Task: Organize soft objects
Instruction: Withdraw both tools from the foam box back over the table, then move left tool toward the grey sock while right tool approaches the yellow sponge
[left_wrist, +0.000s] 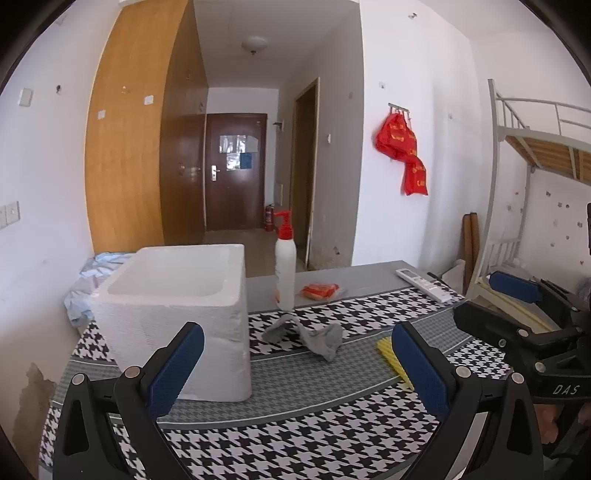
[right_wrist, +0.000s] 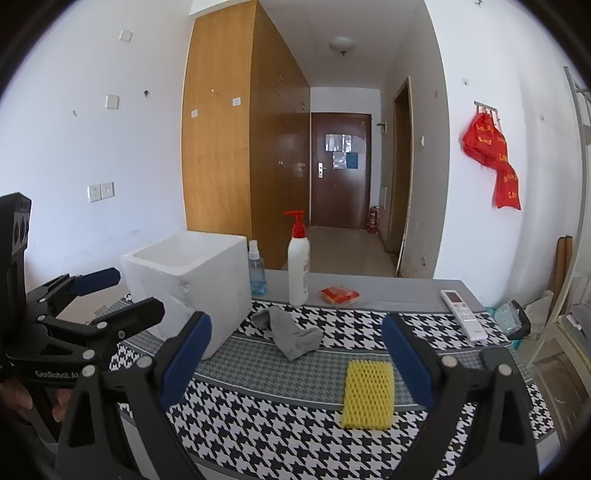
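Grey sock (right_wrist: 293, 339) is lying crumpled mid-table just beside the foam box (right_wrist: 192, 284), yellow sponge (right_wrist: 366, 395) sitting nearer the right gripper (right_wrist: 295, 354). Both grippers, left gripper (left_wrist: 297, 354) included, are hovering spread wide and empty. Looks like pre-grasp: next move is likely pinching the sock and dropping it into the box.

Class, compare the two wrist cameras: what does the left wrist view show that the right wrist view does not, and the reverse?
Only the left wrist view shows the crumpled light-blue cloth behind the foam box.

Only the right wrist view shows the blue spray bottle and the whole yellow sponge.

Both show the grey sock, pump bottle, orange packet, remote, and both grippers, left and right, open and empty.
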